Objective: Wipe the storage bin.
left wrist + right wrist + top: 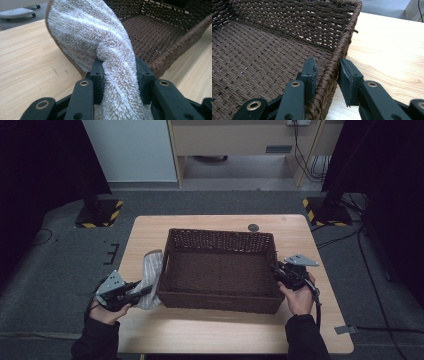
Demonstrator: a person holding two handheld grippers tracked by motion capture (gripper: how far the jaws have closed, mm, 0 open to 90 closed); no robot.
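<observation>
At the left, the left gripper [145,291] pinches a pale fluffy towel [100,40] between its fingers [98,72]; the towel hangs against the left outer wall of the brown woven basket [220,301]. The basket stands in the middle of the wooden counter [210,330]. At the right, the right gripper [327,75] has its fingers on both sides of the basket's right rim, gripping it.

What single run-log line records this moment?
left gripper: shut on towel | right gripper: on basket rim | basket: empty
</observation>
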